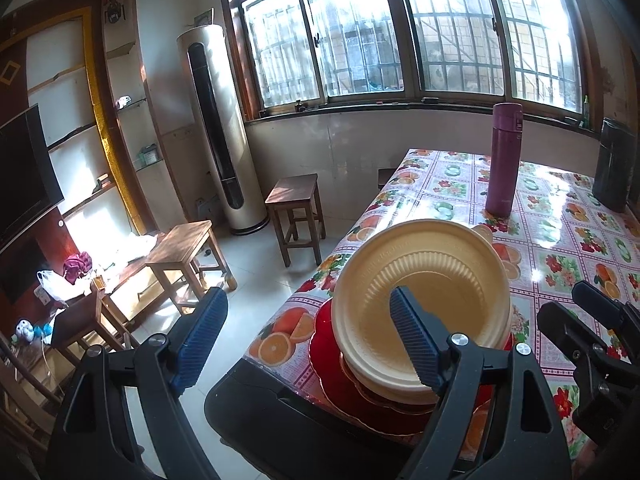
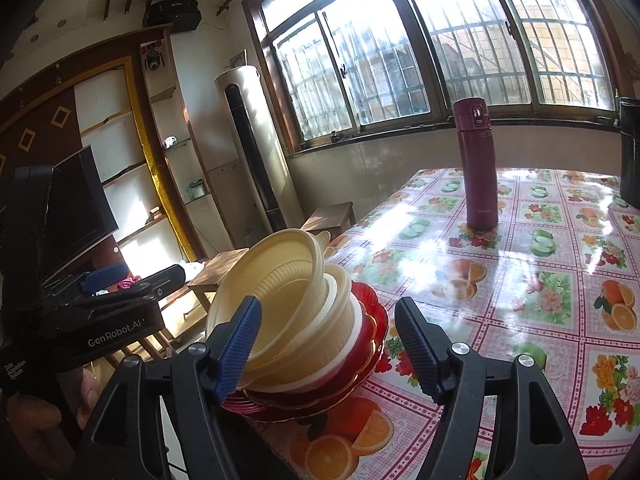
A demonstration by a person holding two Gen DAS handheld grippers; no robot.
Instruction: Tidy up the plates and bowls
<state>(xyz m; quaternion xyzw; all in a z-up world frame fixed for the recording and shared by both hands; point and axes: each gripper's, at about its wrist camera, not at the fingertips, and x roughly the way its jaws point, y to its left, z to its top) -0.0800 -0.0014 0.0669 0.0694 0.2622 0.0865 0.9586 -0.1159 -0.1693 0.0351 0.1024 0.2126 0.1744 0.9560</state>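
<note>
Several cream bowls (image 1: 424, 264) are nested and lean on a pile of red plates (image 1: 332, 360) at the near corner of the table (image 1: 560, 240). My left gripper (image 1: 308, 340) is open: one finger stands in front of the top bowl, the other hangs over the floor. In the right wrist view the bowls (image 2: 280, 280) tilt left on the red plates (image 2: 368, 344). My right gripper (image 2: 326, 344) is open, its left finger overlapping the top bowl's rim and its right finger apart from the stack. Each gripper shows in the other's view: the right gripper (image 1: 576, 308) and the left gripper (image 2: 140, 276).
A purple flask (image 1: 502, 160) (image 2: 478, 168) stands upright further back on the fruit-patterned tablecloth (image 2: 520, 280). A dark container (image 1: 614, 164) sits at the far right. Wooden stools (image 1: 296, 200) (image 1: 188, 248) stand on the floor left of the table, below the window.
</note>
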